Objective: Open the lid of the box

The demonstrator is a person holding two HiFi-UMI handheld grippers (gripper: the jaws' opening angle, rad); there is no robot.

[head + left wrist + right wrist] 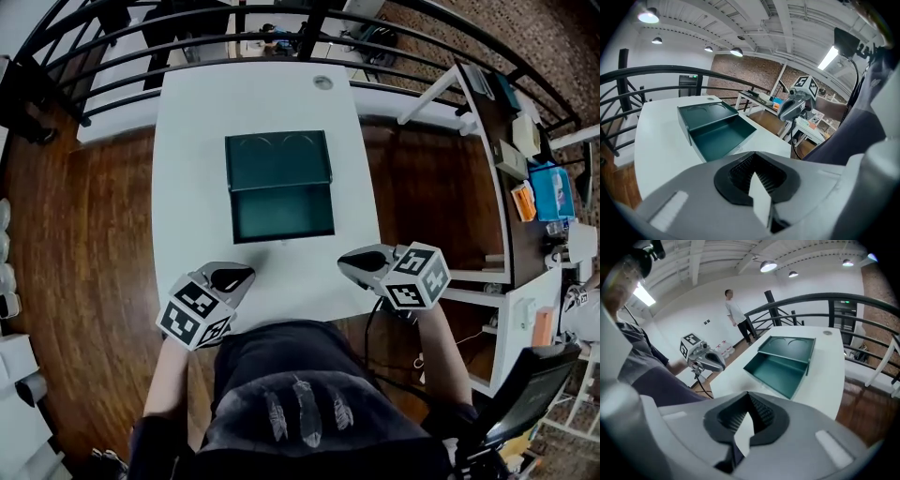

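Mostly the scene reads clearly, though the person's torso (300, 394) covers the near edge of the white table (187, 169). The hands are out of sight under the marker cubes (195, 314), and any latch on the box front is too small to make out. The dark green box (283, 212) sits near the middle of the table, its shallow base showing a plain flat bottom. Its lid (277, 159) is already swung open, hinged along the far side and leaning back behind the base, with two faint curved marks on its inner face. The left gripper (247, 275) is over the table's near left part, its jaws together with nothing between them. The right gripper (347, 263) is opposite, at the near right, its jaws likewise closed on nothing. Both are on the person's side of the box and well apart from it, with their tips turned inward toward each other and the box ahead between them. In the right gripper view a standing figure (736, 310) shows far off, past the dark railing (825, 305).
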